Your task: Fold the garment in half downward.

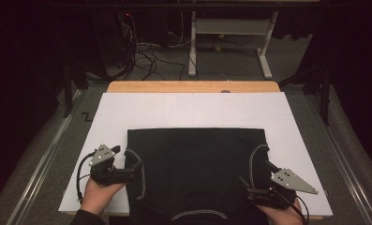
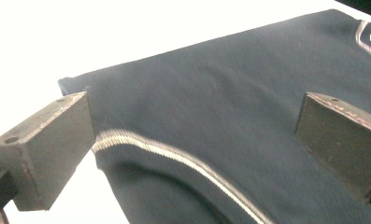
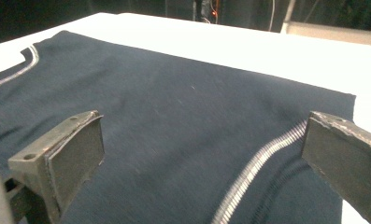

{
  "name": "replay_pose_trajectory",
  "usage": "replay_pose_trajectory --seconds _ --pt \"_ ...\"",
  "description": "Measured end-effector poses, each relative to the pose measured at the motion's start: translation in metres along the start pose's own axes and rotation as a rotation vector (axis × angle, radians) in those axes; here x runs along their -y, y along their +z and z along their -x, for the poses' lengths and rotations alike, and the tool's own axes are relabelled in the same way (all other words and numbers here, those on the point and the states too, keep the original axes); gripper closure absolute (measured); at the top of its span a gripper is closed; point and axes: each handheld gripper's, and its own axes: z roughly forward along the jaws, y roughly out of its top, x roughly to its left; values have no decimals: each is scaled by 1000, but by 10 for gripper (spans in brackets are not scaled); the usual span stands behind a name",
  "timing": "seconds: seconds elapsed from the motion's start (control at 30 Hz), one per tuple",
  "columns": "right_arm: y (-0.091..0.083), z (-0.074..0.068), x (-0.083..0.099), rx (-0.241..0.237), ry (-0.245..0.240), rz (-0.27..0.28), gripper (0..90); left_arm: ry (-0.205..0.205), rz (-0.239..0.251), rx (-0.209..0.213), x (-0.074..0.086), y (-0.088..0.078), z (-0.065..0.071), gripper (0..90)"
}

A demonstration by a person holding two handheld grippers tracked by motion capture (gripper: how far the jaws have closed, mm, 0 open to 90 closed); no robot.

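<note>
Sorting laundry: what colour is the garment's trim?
Pale grey-white trim on a dark navy garment; clearest in left gripper view.

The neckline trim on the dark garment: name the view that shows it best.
The high view: the pale neckline trim curves at the near edge of the dark garment, between both hands. The left gripper view and right gripper view show cloth and pale seam lines near the armholes, not the neckline.

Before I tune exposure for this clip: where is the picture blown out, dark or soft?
High view: room around the table is nearly black. Left gripper view: white sheet is glared to pure white, shirt slightly soft. Right gripper view: sheet bright, background dark.
</note>
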Motion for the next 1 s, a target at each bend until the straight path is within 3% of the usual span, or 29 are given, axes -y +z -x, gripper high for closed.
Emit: replay_pose_trajectory --seconds 0.13,0.23,0.33,0.5,0.77,0.9,1.0 --pt "8 -11 -12 -22 -18 10 2 -14 25 -8 -13 5 -9 0" --pt "17 -17 -18 -39 -29 7 2 -13 12 -11 -19 11 -14 0" --pt "26 -23 -22 -52 -21 7 2 11 -3 -19 -24 19 -15 0" --pt "44 -36 -29 -69 -30 -6 2 15 21 -10 -37 27 -18 0" --pt "75 -71 -39 -149 -68 -23 2 33 35 48 -61 55 -17 0" --pt "85 -91 -46 -191 -88 -23 2 29 26 65 -60 61 -23 0" --pt "91 -107 -49 -214 -108 -33 2 50 9 62 -58 60 -27 0"
